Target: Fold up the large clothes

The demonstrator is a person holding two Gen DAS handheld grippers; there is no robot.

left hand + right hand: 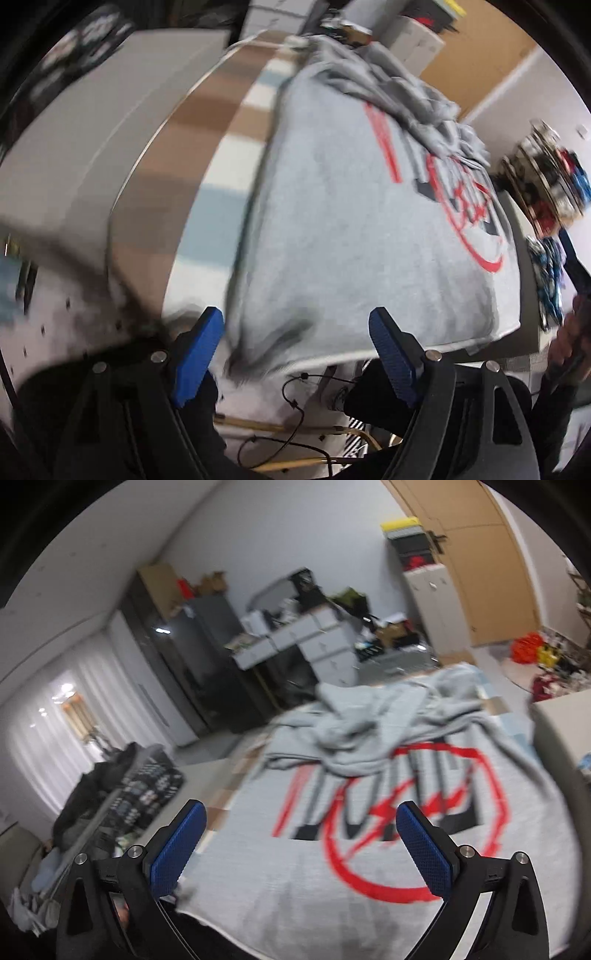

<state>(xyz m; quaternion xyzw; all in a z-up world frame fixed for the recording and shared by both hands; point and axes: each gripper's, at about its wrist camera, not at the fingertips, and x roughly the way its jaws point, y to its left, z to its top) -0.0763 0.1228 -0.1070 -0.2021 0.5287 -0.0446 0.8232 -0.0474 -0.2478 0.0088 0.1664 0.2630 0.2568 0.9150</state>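
Observation:
A large grey sweatshirt [351, 229] with a red and black print lies spread on a table. Its far part is bunched in a heap [399, 92]. My left gripper [295, 321] is open over the garment's near hem, blue pads [197, 358] apart with nothing pinched. In the right wrist view the same sweatshirt [295, 878] fills the foreground, its rumpled sleeves [369, 716] piled beyond the print [406, 812]. My right gripper [301, 812] stands wide open above the flat cloth, holding nothing.
A checked brown, white and blue table cover [221, 155] shows left of the garment, beside a grey box [92, 147]. Cables [295, 406] hang below the table edge. A hand [569, 332] is at the right. Cabinets [303, 642], a laundry basket [122, 790] and a door [480, 554] stand beyond.

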